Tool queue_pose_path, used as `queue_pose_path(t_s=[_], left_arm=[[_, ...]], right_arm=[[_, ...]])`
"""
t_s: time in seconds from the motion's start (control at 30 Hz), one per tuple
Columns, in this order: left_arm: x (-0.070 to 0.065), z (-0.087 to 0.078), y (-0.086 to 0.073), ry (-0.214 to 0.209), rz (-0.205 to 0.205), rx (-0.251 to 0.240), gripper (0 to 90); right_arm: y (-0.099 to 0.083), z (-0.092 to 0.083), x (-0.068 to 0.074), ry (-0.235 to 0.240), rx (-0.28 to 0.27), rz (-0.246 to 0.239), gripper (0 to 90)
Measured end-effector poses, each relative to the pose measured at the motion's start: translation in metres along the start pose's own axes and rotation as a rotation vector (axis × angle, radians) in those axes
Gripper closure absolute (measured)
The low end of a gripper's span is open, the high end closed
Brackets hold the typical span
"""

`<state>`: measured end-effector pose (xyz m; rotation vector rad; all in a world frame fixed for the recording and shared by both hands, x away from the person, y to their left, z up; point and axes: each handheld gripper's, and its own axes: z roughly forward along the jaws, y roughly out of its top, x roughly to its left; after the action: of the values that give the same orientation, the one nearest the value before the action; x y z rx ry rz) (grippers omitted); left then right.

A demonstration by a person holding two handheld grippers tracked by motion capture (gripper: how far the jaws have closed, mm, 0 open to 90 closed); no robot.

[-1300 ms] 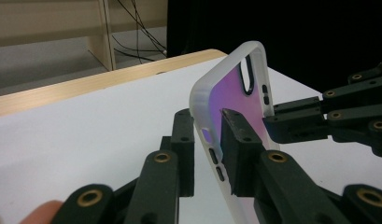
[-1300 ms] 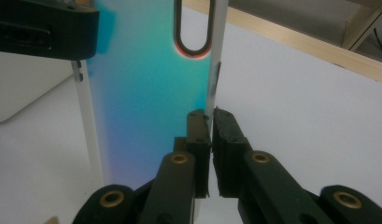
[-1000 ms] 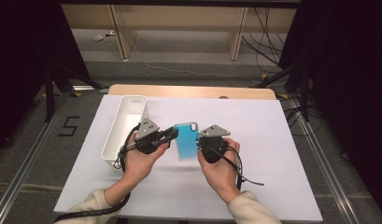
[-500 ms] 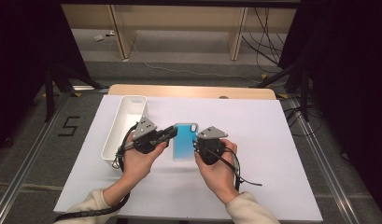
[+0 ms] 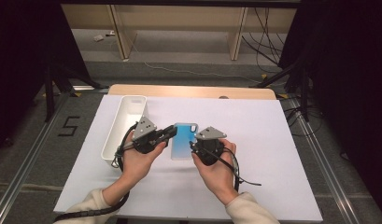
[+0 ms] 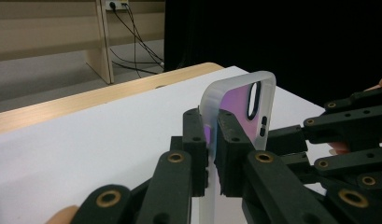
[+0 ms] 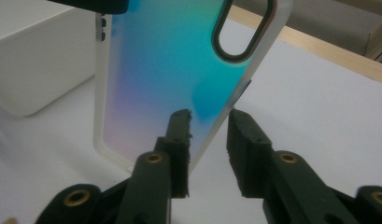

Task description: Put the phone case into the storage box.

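Observation:
An iridescent blue-to-pink phone case [image 5: 184, 140] with a frosted rim is held up off the white table sheet [image 5: 272, 154], between my two hands. My left gripper [image 6: 212, 126] is shut on one long edge of the case [image 6: 240, 100], pads pressed on both faces. My right gripper [image 7: 209, 121] has just been opening. The opposite edge of the case [image 7: 170, 60] still stands between its jaws, with a clear gap to one pad. In the high view the left gripper [image 5: 172, 131] comes from the left and the right gripper [image 5: 194, 147] from the lower right.
A long white bin [image 5: 123, 126] lies just left of my left hand and shows behind the case as a white bin [image 7: 39, 70]. The table's wooden back edge [image 5: 193, 91] runs behind. Cables trail from both grippers toward the front.

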<state>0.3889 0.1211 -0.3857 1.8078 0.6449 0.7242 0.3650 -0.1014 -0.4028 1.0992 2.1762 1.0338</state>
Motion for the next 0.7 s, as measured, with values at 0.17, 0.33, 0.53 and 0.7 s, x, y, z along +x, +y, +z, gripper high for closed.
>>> queue_pose_path(t_s=[0.17, 0.33, 0.53, 0.7], left_arm=[[0.001, 0.0, -0.001, -0.003, 0.001, -0.001, 83.2], [0.007, -0.001, -0.002, 0.001, 0.003, -0.008, 83.2], [0.012, -0.002, -0.002, -0.006, 0.002, -0.021, 83.1], [0.017, -0.004, -0.003, -0.011, 0.003, -0.03, 83.1]], right_arm=[[0.001, -0.002, -0.002, 0.004, -0.023, 0.012, 56.8], [0.001, -0.003, -0.006, 0.003, -0.05, -0.019, 44.5], [0.001, -0.002, -0.009, 0.039, -0.069, -0.029, 31.6], [0.0, -0.002, -0.008, 0.095, -0.069, -0.028, 23.1]])
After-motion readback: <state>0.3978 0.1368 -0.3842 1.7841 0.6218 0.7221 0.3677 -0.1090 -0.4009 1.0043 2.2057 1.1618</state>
